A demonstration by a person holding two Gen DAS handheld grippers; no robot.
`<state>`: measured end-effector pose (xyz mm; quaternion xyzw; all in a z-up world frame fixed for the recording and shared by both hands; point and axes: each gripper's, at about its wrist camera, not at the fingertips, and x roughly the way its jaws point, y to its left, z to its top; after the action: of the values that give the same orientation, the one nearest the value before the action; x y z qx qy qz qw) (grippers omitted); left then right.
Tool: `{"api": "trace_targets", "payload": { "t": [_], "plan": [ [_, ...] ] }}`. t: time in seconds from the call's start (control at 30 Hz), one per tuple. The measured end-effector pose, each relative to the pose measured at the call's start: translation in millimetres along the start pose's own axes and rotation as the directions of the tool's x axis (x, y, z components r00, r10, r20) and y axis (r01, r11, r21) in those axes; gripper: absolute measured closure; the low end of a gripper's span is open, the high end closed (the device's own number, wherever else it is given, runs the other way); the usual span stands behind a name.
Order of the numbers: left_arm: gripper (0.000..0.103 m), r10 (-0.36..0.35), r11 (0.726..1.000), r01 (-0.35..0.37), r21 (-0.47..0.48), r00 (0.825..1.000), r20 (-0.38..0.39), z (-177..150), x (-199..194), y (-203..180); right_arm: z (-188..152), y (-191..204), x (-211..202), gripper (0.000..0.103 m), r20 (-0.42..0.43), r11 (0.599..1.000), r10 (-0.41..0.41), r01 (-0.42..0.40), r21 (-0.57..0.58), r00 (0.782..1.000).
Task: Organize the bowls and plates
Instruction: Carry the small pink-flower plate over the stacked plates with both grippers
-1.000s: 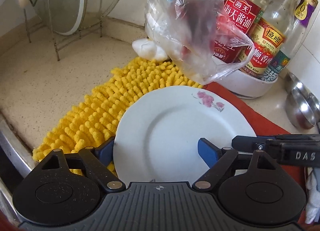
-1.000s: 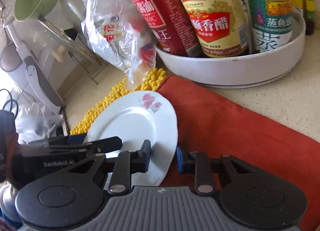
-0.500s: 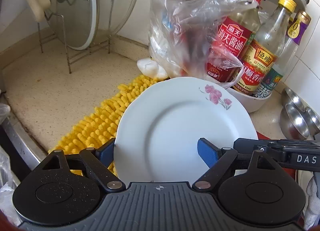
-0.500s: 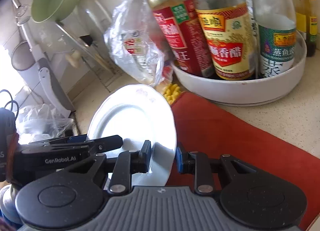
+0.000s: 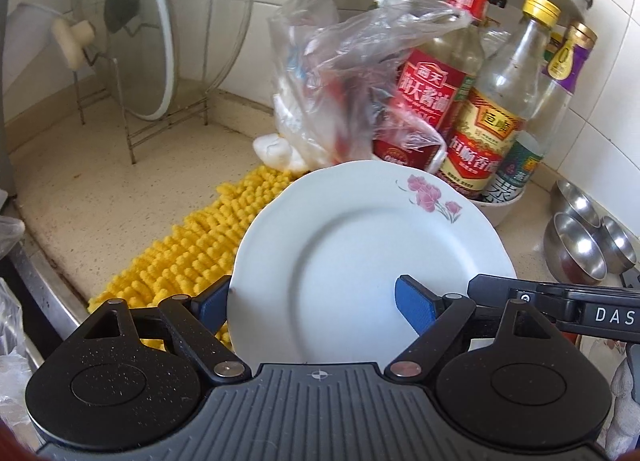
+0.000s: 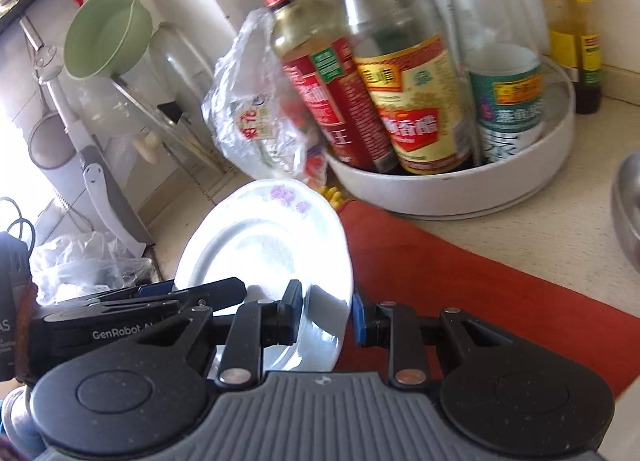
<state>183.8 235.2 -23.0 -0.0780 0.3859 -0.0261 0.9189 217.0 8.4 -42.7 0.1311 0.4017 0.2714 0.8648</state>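
Observation:
A white plate (image 5: 360,253) with a pink flower print is held off the counter, tilted up. It also shows in the right wrist view (image 6: 264,245). My left gripper (image 5: 316,301) has one blue pad behind the plate's left rim and one in front of its face. My right gripper (image 6: 326,313) is shut on the plate's right rim, one finger on each side. Several steel bowls (image 5: 580,249) sit nested on the counter at the right.
A yellow chenille mat (image 5: 192,253) and a red cloth (image 6: 460,281) lie on the counter. A white tray (image 6: 460,197) holds several sauce bottles, with a plastic bag (image 5: 340,93) beside it. A wire rack with glass lids (image 5: 132,53) stands at the back left.
Both grippers have lifted the plate off the mat and red cloth and tilted it more upright. The views now look higher, toward the bottles and lid rack.

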Motion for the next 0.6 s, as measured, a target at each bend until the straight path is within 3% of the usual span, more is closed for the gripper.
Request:
{"api": "trace_targets", "payload": {
  "t": [0.6],
  "plan": [
    [0.013, -0.062, 0.993, 0.061, 0.105, 0.998, 0.005, 1.2, 3.2, -50.5, -15.0, -27.1, -45.6, 0.074, 0.064, 0.994, -0.07, 0.065, 0.084, 0.996]
  ]
}}
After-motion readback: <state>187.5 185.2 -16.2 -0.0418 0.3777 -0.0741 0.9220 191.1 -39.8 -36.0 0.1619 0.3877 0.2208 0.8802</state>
